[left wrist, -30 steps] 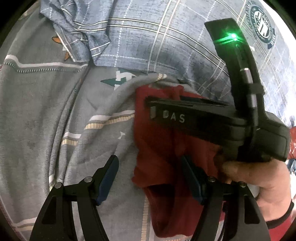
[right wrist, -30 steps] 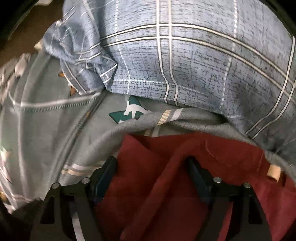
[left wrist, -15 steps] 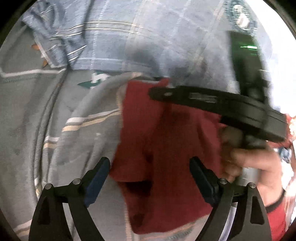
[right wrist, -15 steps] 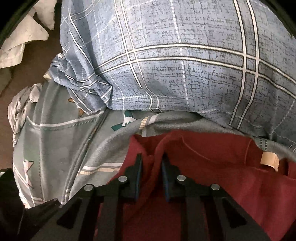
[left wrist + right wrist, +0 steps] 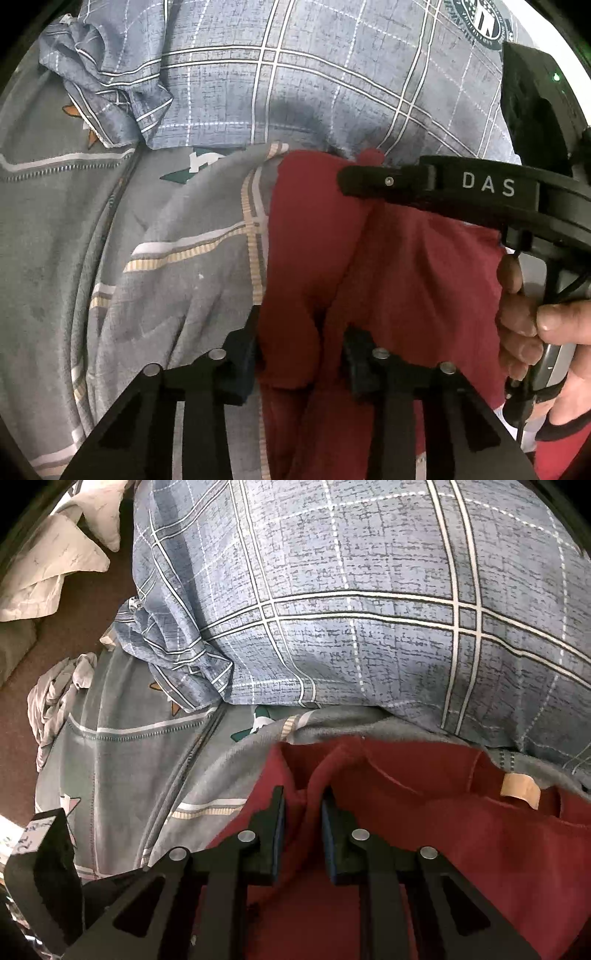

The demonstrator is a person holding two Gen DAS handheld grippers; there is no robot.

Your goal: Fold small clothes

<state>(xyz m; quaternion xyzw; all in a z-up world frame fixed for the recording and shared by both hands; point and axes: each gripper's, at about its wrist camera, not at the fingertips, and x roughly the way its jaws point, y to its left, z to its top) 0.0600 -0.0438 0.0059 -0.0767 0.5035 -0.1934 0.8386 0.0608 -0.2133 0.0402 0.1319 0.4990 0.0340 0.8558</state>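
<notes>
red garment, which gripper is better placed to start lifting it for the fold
Right. The right gripper is already pinched on a ridge of the red garment; the left gripper is closing around another bunch of it.

plaid pillow blocking ahead, bedsheet free left

A blue plaid pillow is seen ahead of the fingers, a grey sheet left of them, and white cloth far upper left.
</notes>
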